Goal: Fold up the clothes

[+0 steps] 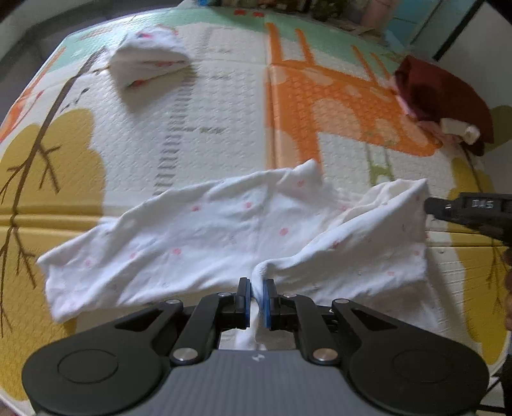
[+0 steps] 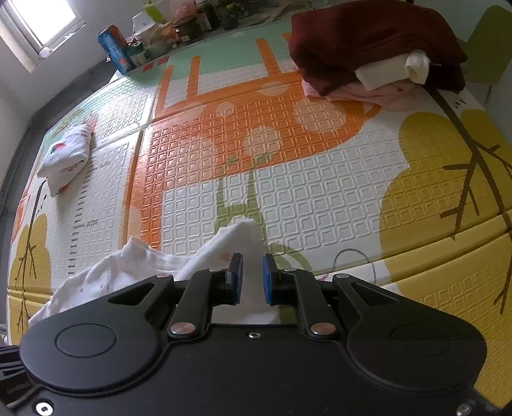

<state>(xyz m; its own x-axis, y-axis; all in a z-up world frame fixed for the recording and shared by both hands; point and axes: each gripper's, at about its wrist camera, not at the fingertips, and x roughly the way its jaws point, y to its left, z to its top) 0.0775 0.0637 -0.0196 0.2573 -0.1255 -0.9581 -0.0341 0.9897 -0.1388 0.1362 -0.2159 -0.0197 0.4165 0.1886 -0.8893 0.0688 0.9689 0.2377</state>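
Item: white garment, pink-dotted, lay spread and rumpled across the near part of the play mat. One wide section stretched to the left in the left wrist view; a second section rose on the right, lifted off the mat.

Left gripper: blue pads pinched together on a gathered fold at the garment's near edge; cloth ran down between the fingers.

Right gripper: pads clamped on a narrow strip of the same garment, whose tip stood up past the fingertips. In the left wrist view this tool appeared at the right edge, beside the raised corner.

Folded white cloth, red-printed, sat far left on the mat, well apart from the garment.

Dark red cloth lay on top of a pink cloth at the far right, with a cream piece tucked at its front.

Mat: embossed, printed in orange, yellow, green and white, with brown branch drawings.

Bottles and jars and a blue can stood beyond the mat's far edge. Window at upper left of the right wrist view.
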